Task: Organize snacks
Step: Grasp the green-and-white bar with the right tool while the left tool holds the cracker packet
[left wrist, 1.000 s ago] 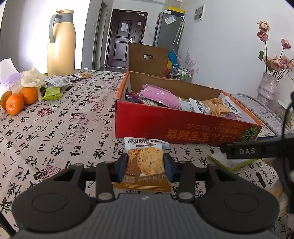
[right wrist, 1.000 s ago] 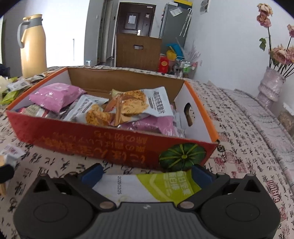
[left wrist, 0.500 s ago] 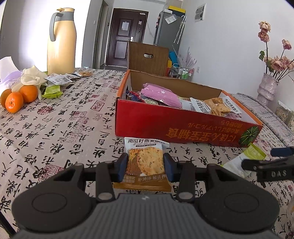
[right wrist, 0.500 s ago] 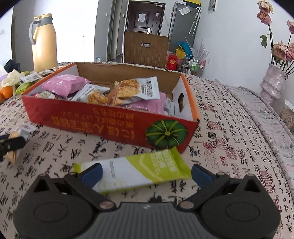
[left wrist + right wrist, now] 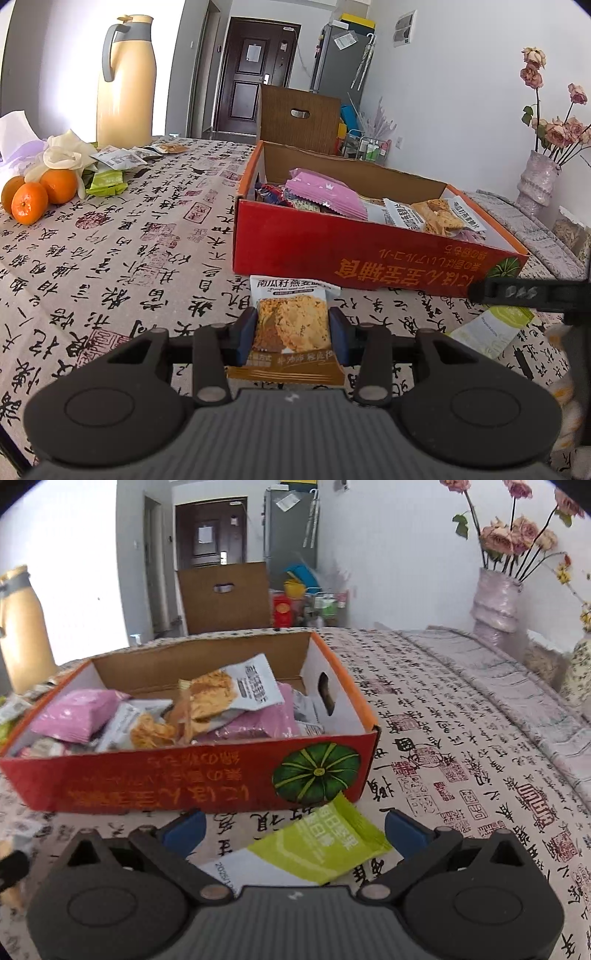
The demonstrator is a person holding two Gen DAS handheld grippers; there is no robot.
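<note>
My left gripper (image 5: 293,334) is shut on an oat cracker packet (image 5: 291,325), held just in front of the red cardboard box (image 5: 332,256) that holds several snack packets. My right gripper (image 5: 293,829) stands open, its blue pads wide apart. A green and white snack packet (image 5: 314,849) lies flat on the tablecloth between them, touching neither pad, right before the box's pumpkin corner (image 5: 316,771). In the left wrist view the same green packet (image 5: 487,328) lies at the right, under the right gripper's finger (image 5: 517,293).
Oranges (image 5: 33,192), loose snack packets (image 5: 110,173) and a tall cream thermos (image 5: 125,81) stand at the table's far left. A vase of dried roses (image 5: 496,602) and a folded grey cloth (image 5: 517,686) sit to the right. A brown chair back (image 5: 223,596) rises behind the box.
The right gripper let go of the green packet, which now lies on the cloth, drew back a little and rolled, tilting its view. The left gripper kept still, holding the cracker packet.
</note>
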